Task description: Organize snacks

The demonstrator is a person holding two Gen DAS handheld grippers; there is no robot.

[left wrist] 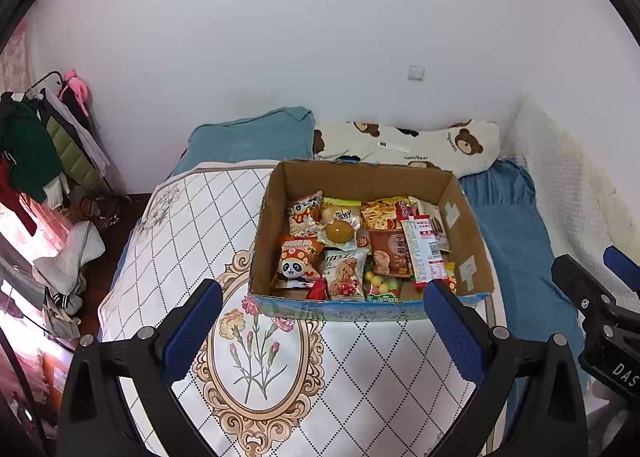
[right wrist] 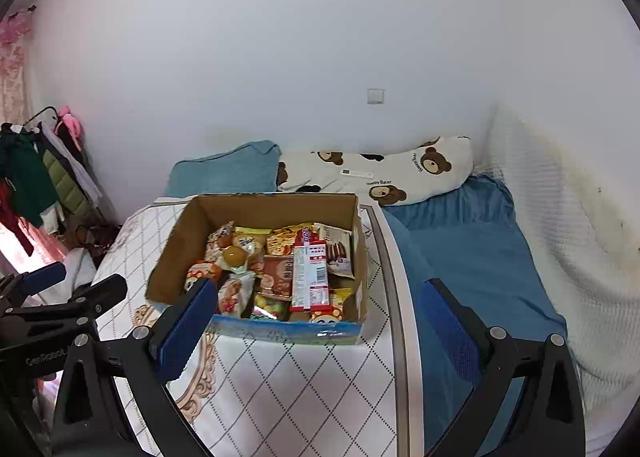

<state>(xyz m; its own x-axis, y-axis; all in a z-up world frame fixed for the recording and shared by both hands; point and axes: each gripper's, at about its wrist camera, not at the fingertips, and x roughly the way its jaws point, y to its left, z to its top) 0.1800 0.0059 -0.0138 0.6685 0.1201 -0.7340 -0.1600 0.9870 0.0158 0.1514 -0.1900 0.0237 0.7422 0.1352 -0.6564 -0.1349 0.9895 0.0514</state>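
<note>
An open cardboard box (left wrist: 468,241) stands on a small table with a white diamond-and-flower cloth (left wrist: 256,349). It holds several snack packs: a panda bag (left wrist: 298,263), a sealed egg pack (left wrist: 340,231), a long red-and-white bar (left wrist: 424,253). The box also shows in the right wrist view (right wrist: 176,257). My left gripper (left wrist: 322,297) is open and empty, hovering just in front of the box. My right gripper (right wrist: 320,293) is open and empty, near the box's front right corner. Its fingers (left wrist: 580,281) show at the right edge of the left wrist view.
The table sits on a bed with a blue sheet (right wrist: 472,257), a teddy-bear pillow (left wrist: 408,149) and a blue pillow (left wrist: 252,141) behind the box. A clothes rack (left wrist: 44,137) stands at the left. A white blanket (right wrist: 560,217) lies along the right.
</note>
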